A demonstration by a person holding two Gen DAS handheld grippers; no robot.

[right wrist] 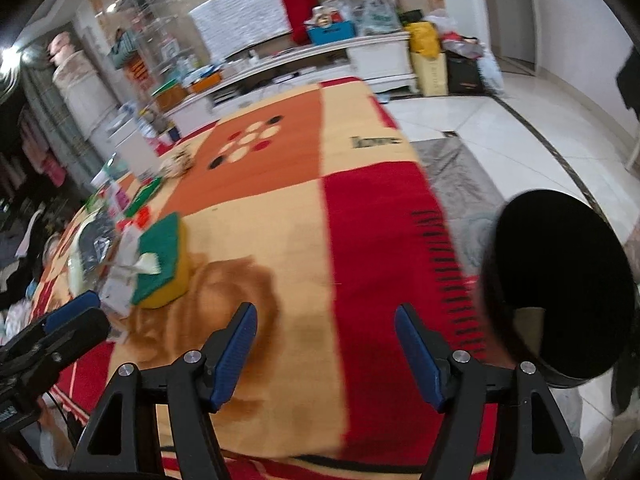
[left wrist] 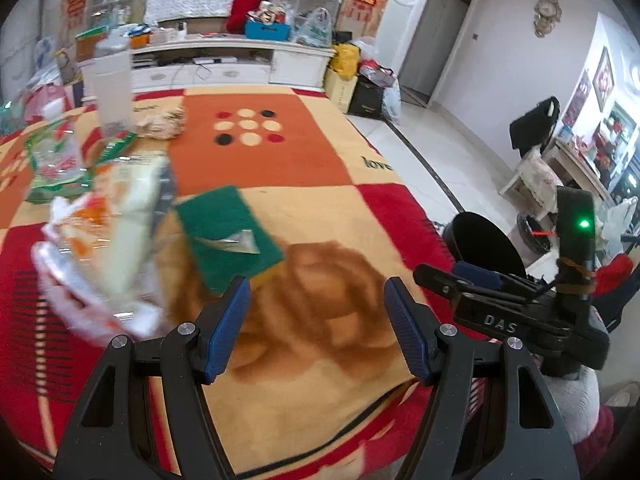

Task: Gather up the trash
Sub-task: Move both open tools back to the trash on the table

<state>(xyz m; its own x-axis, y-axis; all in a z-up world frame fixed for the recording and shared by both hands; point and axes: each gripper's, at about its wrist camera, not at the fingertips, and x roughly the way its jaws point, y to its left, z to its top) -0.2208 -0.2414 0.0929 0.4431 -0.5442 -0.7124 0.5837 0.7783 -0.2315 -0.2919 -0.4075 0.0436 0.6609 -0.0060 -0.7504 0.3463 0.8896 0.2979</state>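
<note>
left wrist view: my left gripper [left wrist: 316, 320] gapes wide, empty; the right gripper [right wrist: 326, 350] likewise. wrappers [left wrist: 100, 240] lie at middle left beside the green sponge [left wrist: 228, 236], uncollected. black bin [right wrist: 560, 296] waits at right. collecting looks barely started.

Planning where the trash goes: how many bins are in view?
1. A black round bin stands on the floor off the blanket-covered table's right edge; the left wrist view shows it behind the right tool. Others may sit out of frame.
</note>
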